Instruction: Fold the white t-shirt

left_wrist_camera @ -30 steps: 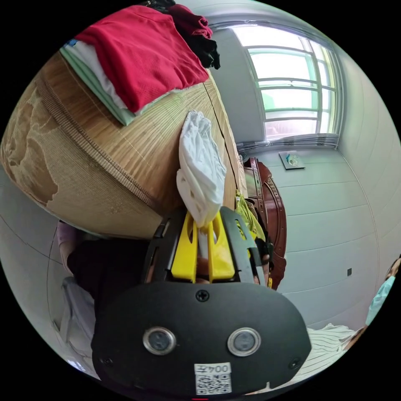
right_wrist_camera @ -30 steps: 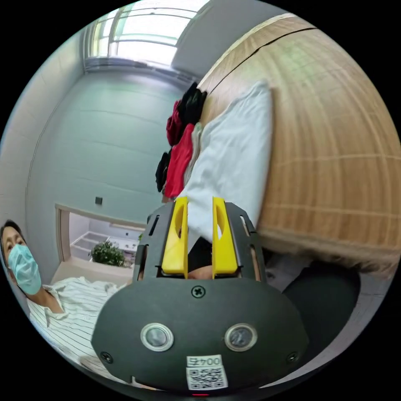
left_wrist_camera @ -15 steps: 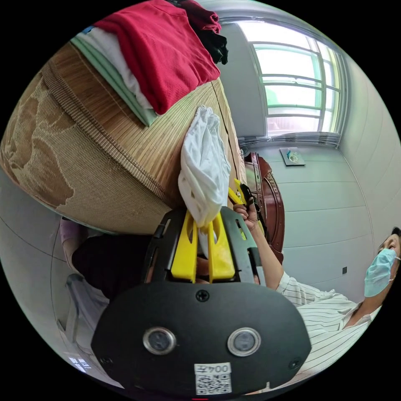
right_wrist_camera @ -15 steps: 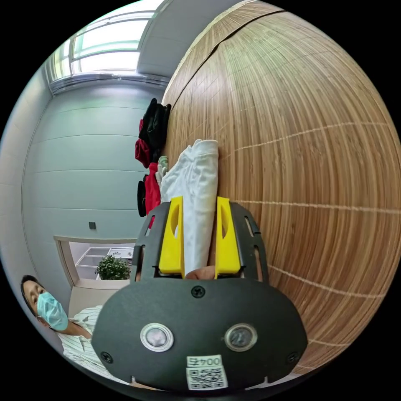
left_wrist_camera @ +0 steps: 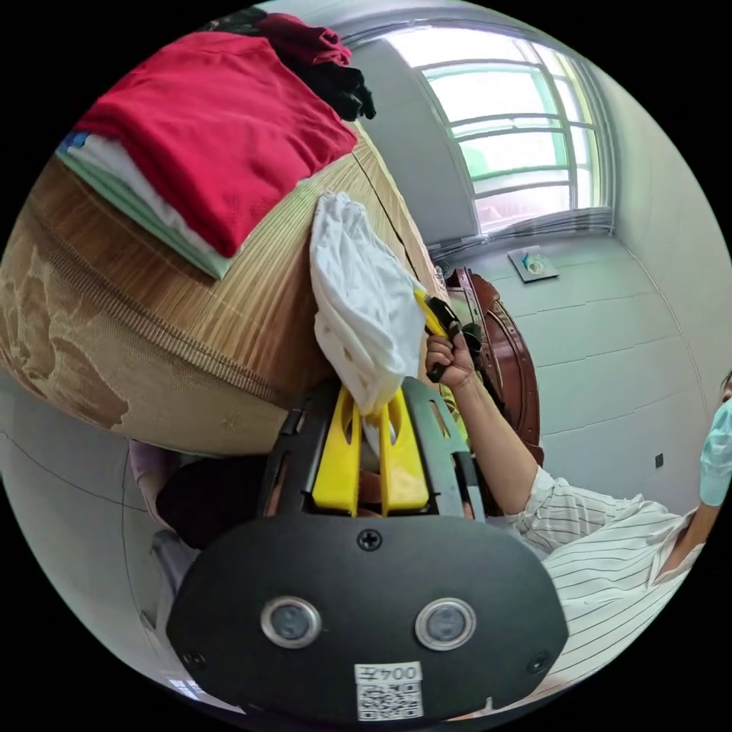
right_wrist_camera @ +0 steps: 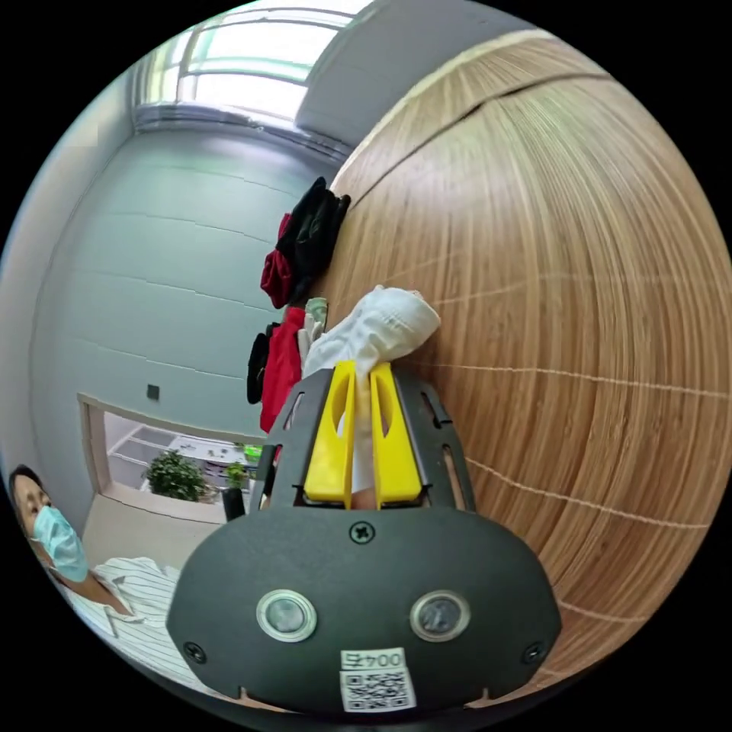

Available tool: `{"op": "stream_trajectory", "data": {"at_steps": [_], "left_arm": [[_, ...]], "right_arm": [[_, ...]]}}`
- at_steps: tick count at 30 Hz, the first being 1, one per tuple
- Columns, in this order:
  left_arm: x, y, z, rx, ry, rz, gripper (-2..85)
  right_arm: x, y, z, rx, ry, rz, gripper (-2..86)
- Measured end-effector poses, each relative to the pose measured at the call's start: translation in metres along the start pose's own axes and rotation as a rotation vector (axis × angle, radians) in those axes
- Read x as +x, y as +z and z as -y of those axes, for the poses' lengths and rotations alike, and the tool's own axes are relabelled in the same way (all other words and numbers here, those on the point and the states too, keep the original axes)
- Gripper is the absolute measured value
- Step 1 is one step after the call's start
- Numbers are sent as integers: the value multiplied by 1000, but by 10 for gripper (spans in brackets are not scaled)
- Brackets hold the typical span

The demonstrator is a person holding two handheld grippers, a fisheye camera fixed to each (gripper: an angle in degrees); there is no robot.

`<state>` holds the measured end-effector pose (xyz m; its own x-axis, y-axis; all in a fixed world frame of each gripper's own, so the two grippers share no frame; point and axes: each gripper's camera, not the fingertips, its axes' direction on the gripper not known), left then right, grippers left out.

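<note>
White cloth is what you hold at both ends: your left gripper point(left_wrist_camera: 371, 408) has its yellow jaws pinched on a bunched edge of the white t-shirt point(left_wrist_camera: 362, 305), and your right gripper point(right_wrist_camera: 361, 381) has its jaws closed narrowly on another gathered fold of the t-shirt point(right_wrist_camera: 377, 328). The shirt hangs bundled between them, just above the bamboo mat point(left_wrist_camera: 229, 305) that covers the worktop. In the left gripper view your right hand point(left_wrist_camera: 450, 358) grips its tool just beside the shirt. A folded red garment point(left_wrist_camera: 213, 130) tops a stack on the mat, with dark clothes point(left_wrist_camera: 335, 76) heaped beyond it.
</note>
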<state>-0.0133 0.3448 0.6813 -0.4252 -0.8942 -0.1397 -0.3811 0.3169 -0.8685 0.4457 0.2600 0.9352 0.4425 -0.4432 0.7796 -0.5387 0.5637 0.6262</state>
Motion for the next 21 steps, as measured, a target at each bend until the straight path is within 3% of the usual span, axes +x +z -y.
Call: {"op": "stream_trajectory", "data": {"at_steps": [7, 11, 21], "left_arm": [[78, -63, 21, 73, 135, -45, 45], [109, -139, 44, 166, 204, -40, 48], [77, -291, 151, 286, 245, 108, 47]], "right_arm": [[-153, 8, 2, -32, -308, -168, 39], [-225, 28, 12, 9, -417, -130, 40], [-271, 191, 58, 62, -479, 39, 41]]}}
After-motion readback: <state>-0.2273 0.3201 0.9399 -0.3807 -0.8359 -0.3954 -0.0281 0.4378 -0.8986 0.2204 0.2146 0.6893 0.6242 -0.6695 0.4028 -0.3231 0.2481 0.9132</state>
